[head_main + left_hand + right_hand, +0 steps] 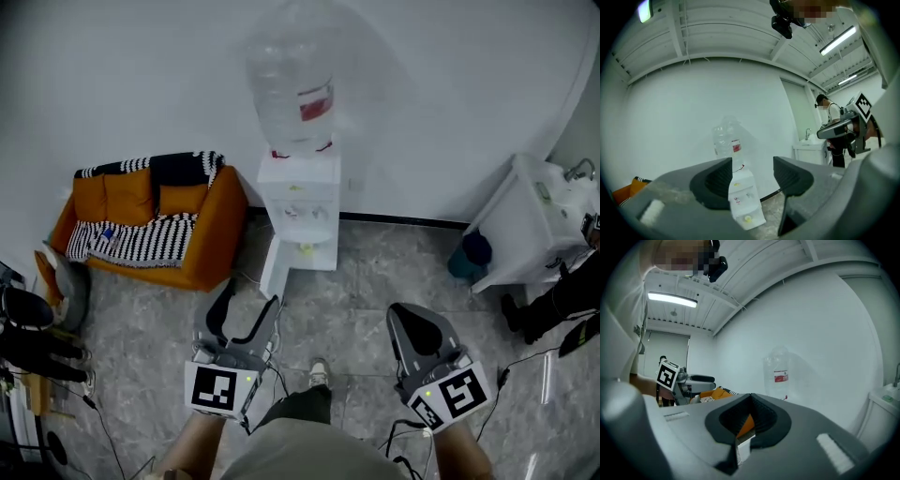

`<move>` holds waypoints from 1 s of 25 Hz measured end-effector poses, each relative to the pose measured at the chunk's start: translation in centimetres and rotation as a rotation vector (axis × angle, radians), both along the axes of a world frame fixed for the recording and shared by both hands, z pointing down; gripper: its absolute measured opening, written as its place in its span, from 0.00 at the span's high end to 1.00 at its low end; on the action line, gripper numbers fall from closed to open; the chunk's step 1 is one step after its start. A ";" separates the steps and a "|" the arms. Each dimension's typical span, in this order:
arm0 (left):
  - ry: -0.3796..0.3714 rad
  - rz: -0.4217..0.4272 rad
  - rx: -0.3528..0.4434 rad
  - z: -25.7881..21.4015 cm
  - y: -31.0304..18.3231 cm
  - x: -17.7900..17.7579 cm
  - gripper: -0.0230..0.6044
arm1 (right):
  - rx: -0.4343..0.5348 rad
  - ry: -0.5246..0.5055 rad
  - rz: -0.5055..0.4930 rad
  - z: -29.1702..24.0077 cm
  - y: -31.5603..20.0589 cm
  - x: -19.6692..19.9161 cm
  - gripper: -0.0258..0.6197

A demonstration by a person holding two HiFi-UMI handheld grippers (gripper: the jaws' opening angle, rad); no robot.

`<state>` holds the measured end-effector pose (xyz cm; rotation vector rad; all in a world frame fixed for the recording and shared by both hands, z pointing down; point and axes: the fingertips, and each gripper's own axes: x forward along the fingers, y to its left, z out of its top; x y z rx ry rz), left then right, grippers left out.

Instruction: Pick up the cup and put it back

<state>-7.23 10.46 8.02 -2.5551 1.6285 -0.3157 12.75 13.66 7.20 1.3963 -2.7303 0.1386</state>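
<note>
Orange sofa, black-and-white striped throw, white water dispenser.

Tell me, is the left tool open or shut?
Open. The left tool has its jaws apart in the left gripper view; only the far-off white water dispenser shows through the gap.

water bottle: clear plastic, smooth. dispenser: white plastic, slight gloss. floor: grey marbled tile, polished. wall: white, matt. sofa: orange upholstery, matt; throw: striped knit cloth. left gripper, right gripper: matt black plastic, all 4 jaws ribbed inside.
</note>
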 end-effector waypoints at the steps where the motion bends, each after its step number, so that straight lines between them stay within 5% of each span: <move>1: 0.000 0.000 -0.004 0.3 -1.6 -0.4 0.53 | -0.006 -0.002 0.006 0.2 -1.6 -0.5 0.96; 10: 0.055 -0.006 -0.046 2.1 -11.4 -2.8 0.51 | -0.019 0.016 0.031 0.6 -12.2 -3.4 0.96; 18: 0.049 -0.026 -0.063 3.7 -15.0 -3.7 0.51 | -0.040 0.038 -0.011 2.3 -17.3 -4.8 0.96; 25: 0.033 -0.125 -0.100 5.4 -17.2 -4.0 0.49 | -0.075 0.056 -0.111 3.9 -22.1 -4.7 0.96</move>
